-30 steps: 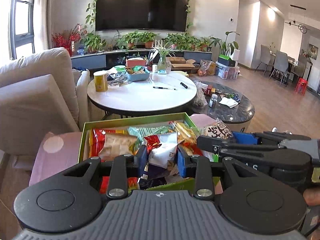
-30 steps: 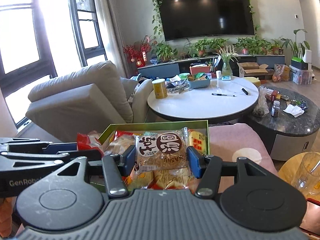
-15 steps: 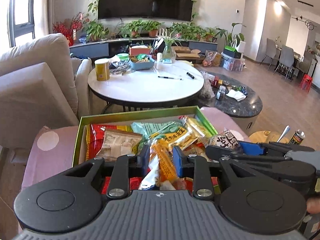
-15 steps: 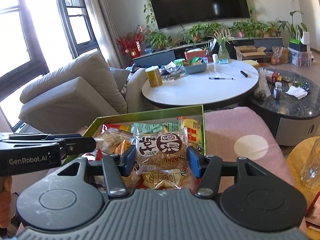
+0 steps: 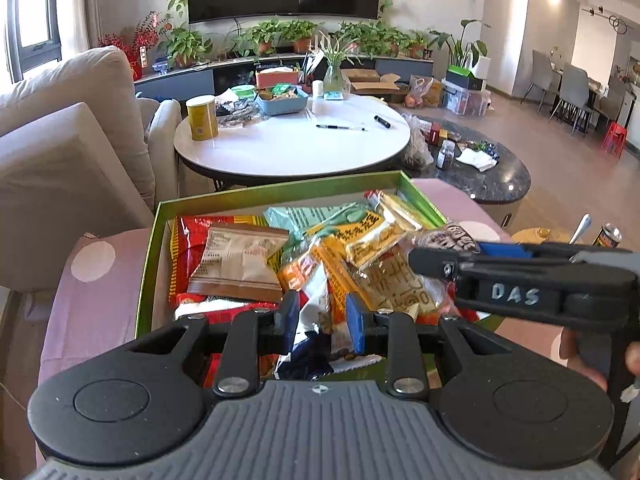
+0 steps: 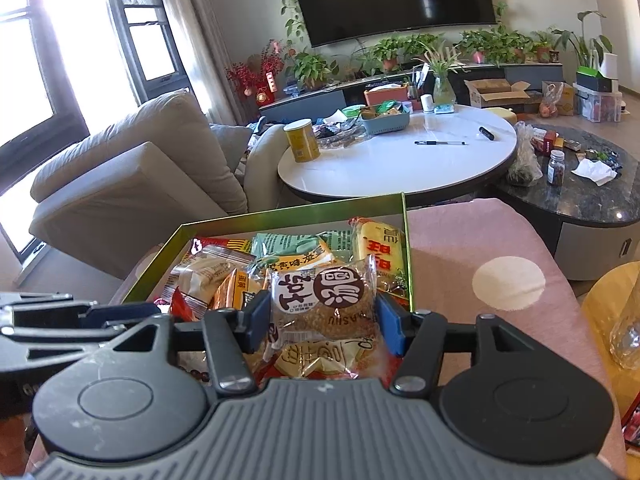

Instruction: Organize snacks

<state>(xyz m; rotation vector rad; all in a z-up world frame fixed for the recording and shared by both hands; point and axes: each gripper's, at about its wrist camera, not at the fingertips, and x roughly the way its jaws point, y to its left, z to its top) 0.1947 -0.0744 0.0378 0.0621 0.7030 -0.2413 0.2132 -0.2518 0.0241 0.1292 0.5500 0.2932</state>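
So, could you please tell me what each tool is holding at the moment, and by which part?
The right tool clamps the round sesame cake packet by its two side edges. The left tool is shut on a white-and-orange wrapper, pinching its upper part.

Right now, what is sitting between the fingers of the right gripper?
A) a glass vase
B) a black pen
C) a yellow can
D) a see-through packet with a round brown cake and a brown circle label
D: in the right wrist view the right gripper has the clear cake packet between its blue pads, above the green box of snacks.
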